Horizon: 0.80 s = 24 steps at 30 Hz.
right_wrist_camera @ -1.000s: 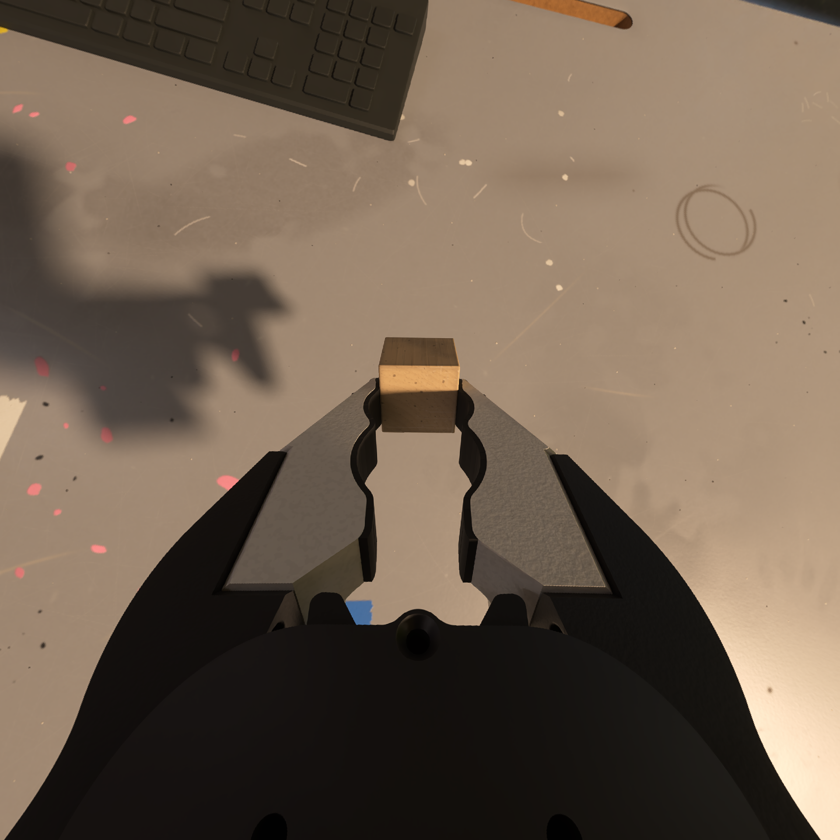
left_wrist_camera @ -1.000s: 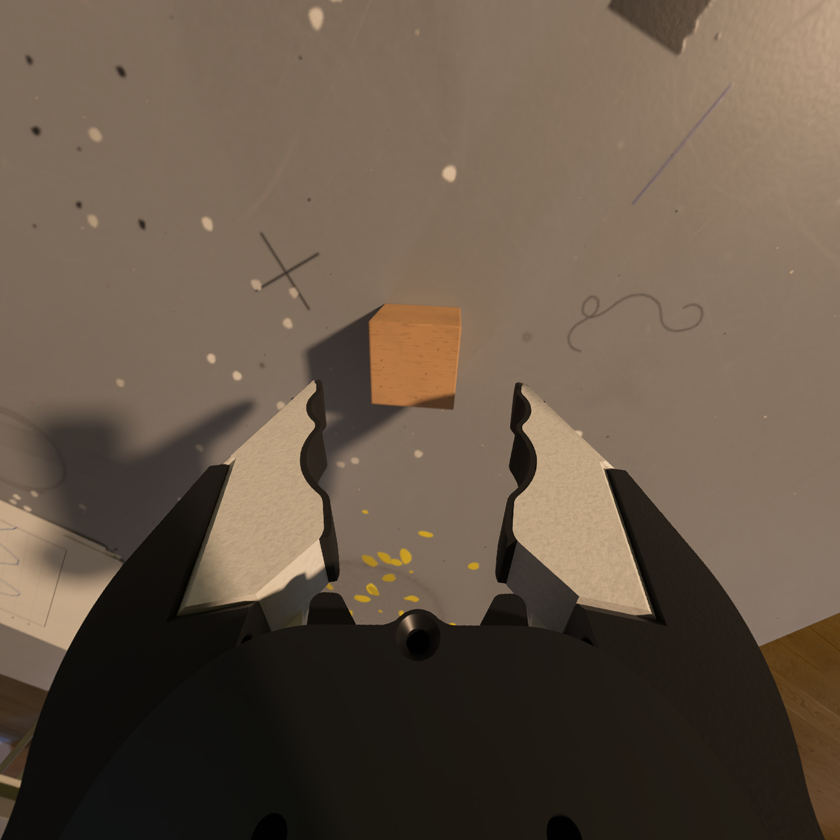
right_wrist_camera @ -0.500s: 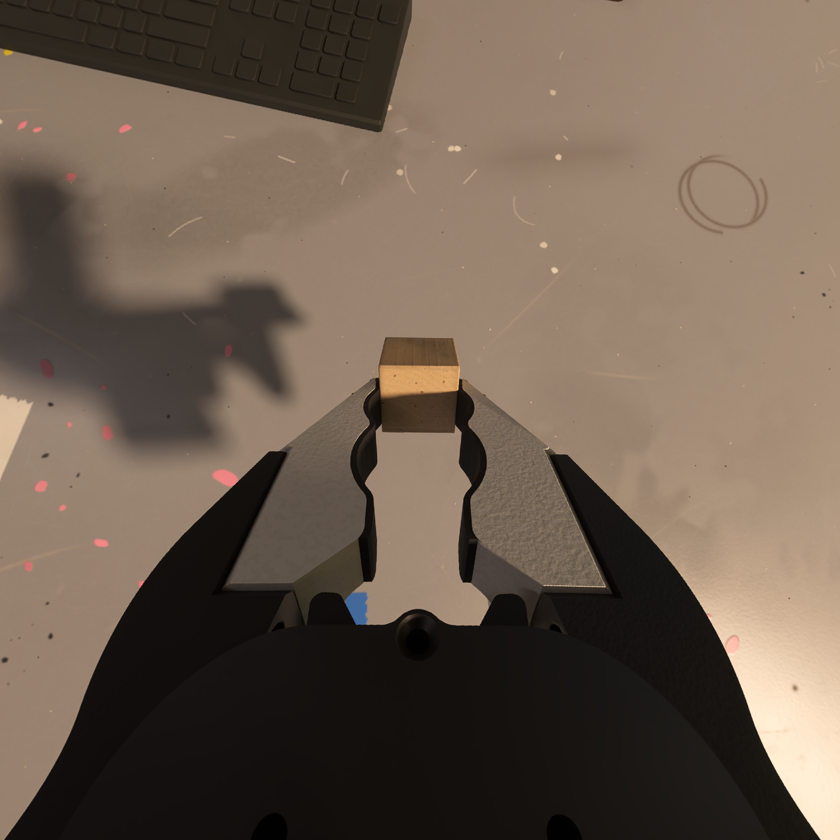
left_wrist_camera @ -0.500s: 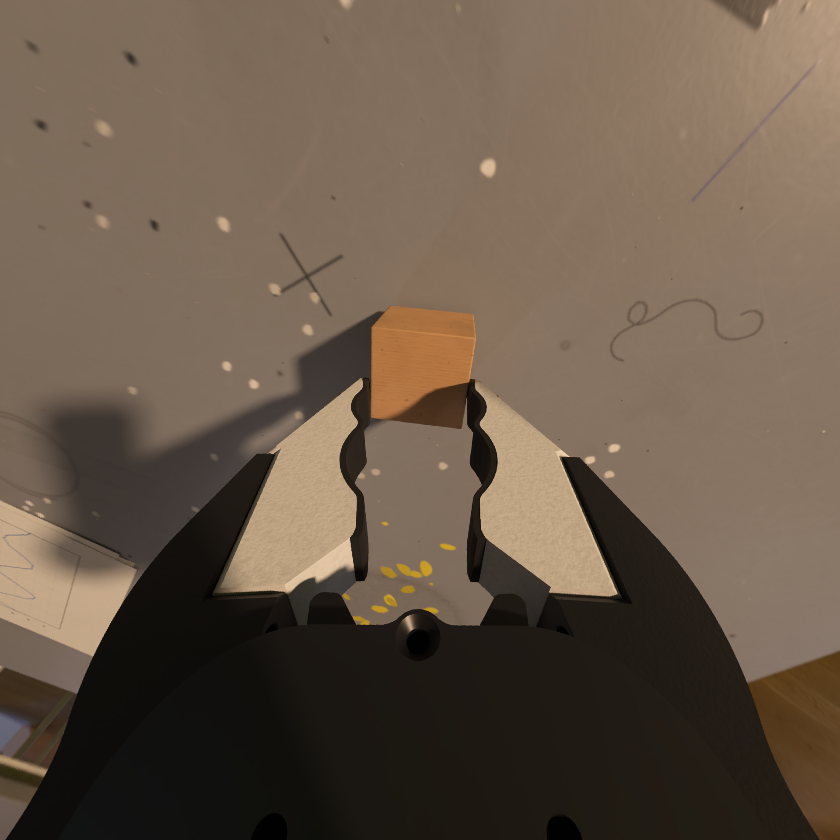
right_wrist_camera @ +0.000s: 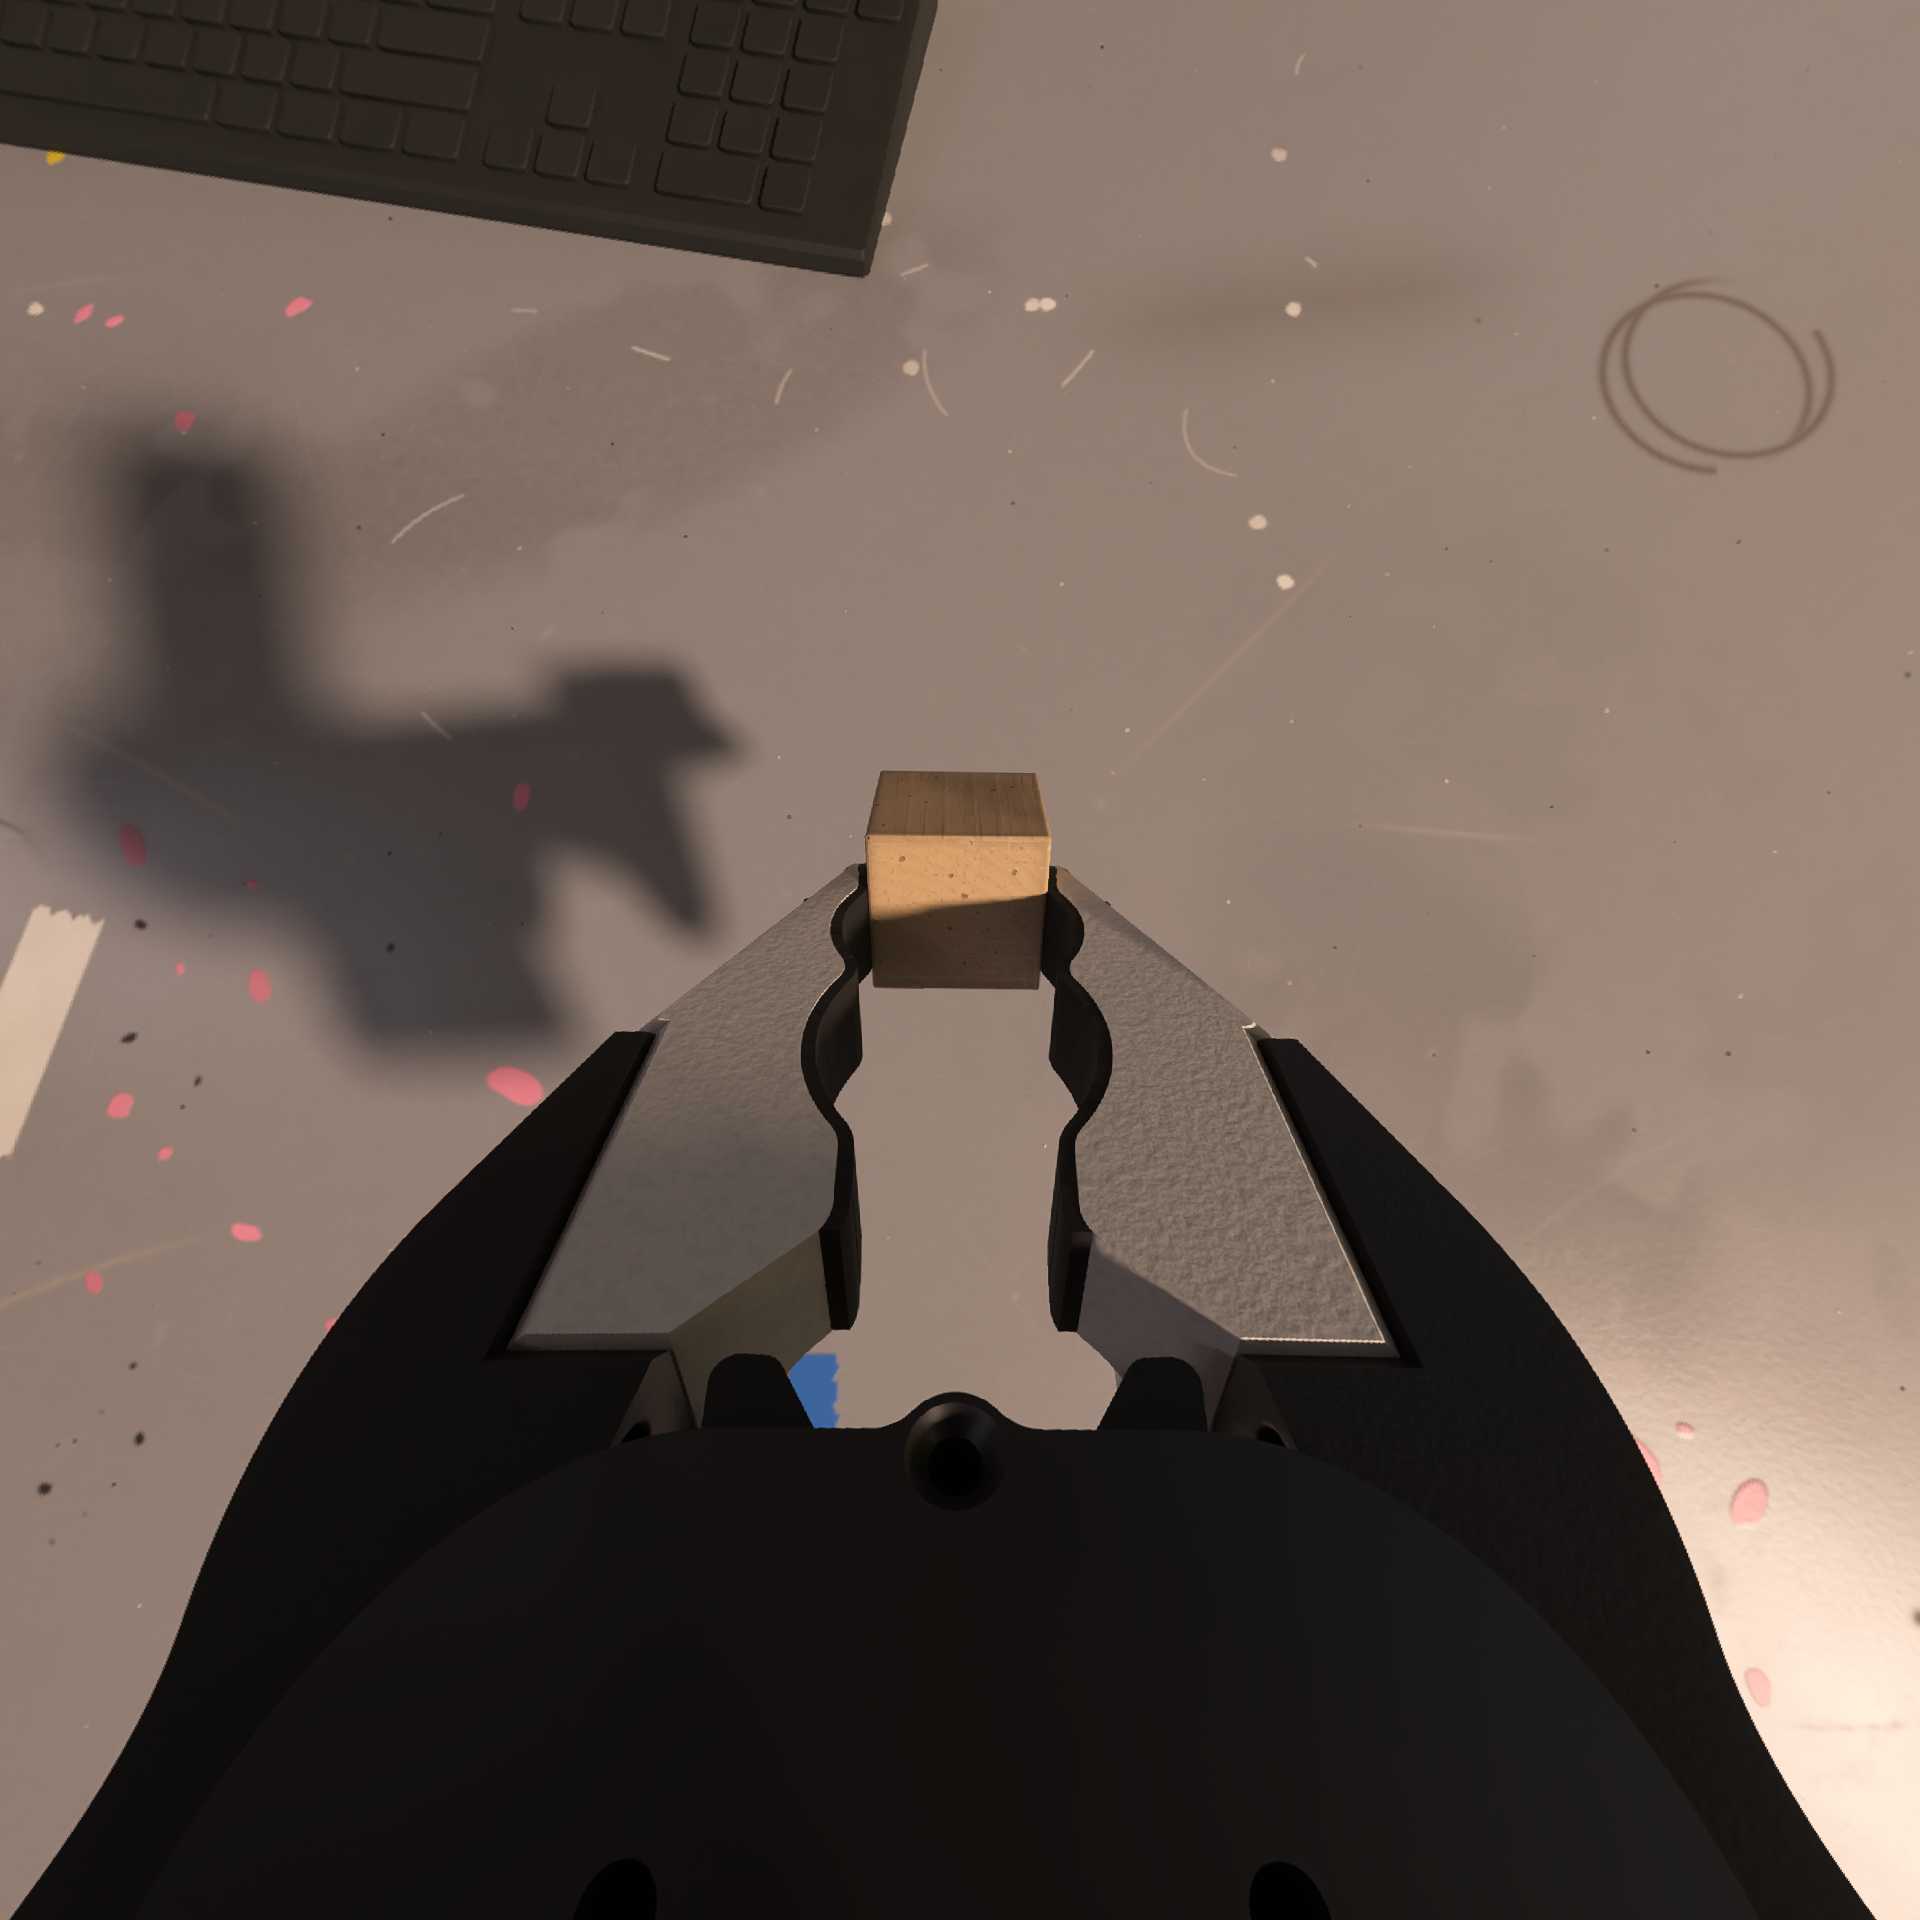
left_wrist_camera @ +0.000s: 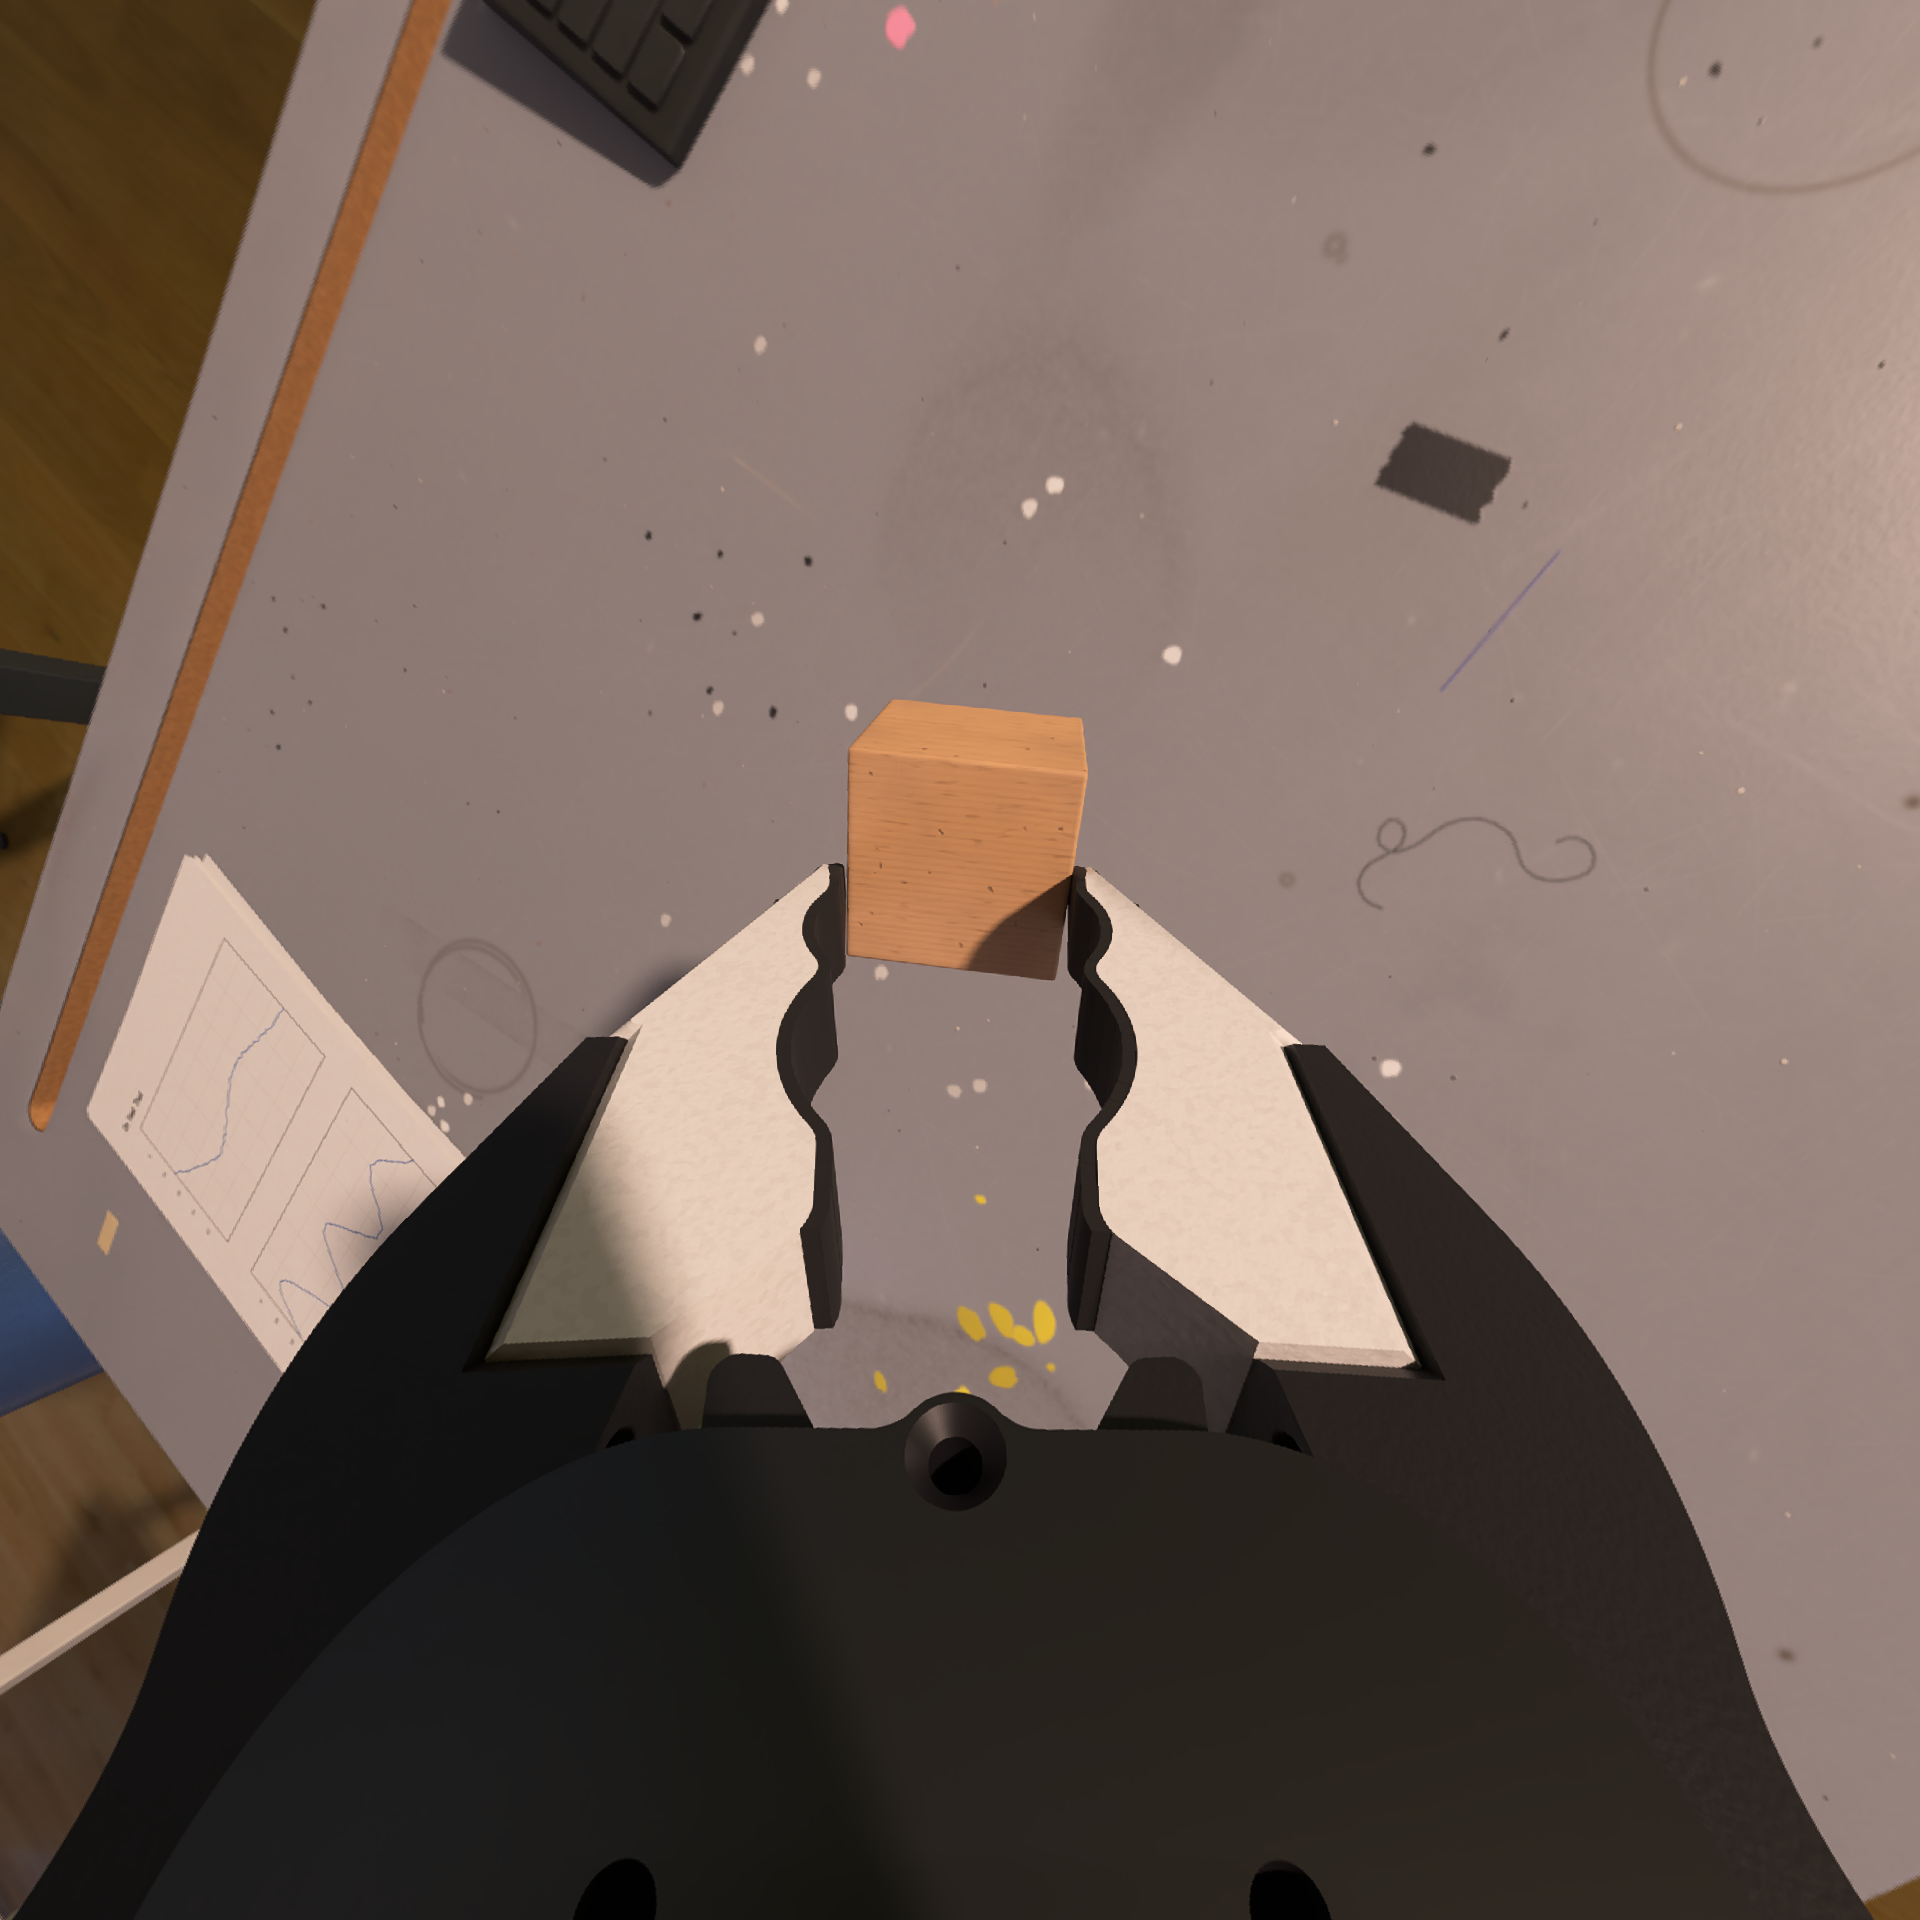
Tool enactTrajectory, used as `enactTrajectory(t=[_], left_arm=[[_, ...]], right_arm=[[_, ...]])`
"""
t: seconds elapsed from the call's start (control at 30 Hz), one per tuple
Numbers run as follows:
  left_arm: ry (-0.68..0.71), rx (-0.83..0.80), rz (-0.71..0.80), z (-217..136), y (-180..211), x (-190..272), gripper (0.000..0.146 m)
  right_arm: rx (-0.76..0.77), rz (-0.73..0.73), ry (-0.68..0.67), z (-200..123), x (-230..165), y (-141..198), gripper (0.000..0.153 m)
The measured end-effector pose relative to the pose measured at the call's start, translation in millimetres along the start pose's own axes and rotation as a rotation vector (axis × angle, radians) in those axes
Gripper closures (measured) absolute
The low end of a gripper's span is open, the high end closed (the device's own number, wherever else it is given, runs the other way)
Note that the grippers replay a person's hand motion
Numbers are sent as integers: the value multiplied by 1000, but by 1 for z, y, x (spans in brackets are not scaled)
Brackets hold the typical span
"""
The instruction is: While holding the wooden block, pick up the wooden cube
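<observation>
My left gripper [left_wrist_camera: 956, 914] is shut on an orange-brown wooden cube [left_wrist_camera: 961, 821] and holds it between its fingertips, well above the grey table [left_wrist_camera: 1351, 312]. My right gripper [right_wrist_camera: 956, 925] is shut on a smaller pale wooden block [right_wrist_camera: 956, 883], clamped at its fingertips above the beige table surface [right_wrist_camera: 1351, 831]. The far faces of both pieces are hidden. Neither gripper shows in the other's view.
A black keyboard [right_wrist_camera: 468, 104] lies at the top of the right wrist view; its corner [left_wrist_camera: 623, 73] shows top left in the left wrist view. A white sheet with graphs [left_wrist_camera: 260, 1122] lies near the table's left edge, beside an orange-brown strip [left_wrist_camera: 260, 499]. Wooden floor [left_wrist_camera: 104, 208] lies beyond.
My left gripper closed on the wooden cube and lifted it high above the table, so the view now takes in the table edge, paper and keyboard. My right gripper rose slightly, still holding the block.
</observation>
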<state>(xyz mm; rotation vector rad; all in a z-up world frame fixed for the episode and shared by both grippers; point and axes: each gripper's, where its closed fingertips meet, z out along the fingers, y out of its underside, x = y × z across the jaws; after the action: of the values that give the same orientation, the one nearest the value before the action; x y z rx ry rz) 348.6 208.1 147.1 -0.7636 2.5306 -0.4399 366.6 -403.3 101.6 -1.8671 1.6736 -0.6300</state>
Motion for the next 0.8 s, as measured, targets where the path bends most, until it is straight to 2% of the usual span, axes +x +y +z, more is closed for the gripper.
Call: enactTrajectory(t=[0.3,0.8], left_arm=[[44,-83,-53,19,22,-8,103],[61,-38,-106,20,28,-19,103]], right_arm=[[-19,-6,-19,5,-5,2,121],[-67,-29,-15,16,-11,7,121]])
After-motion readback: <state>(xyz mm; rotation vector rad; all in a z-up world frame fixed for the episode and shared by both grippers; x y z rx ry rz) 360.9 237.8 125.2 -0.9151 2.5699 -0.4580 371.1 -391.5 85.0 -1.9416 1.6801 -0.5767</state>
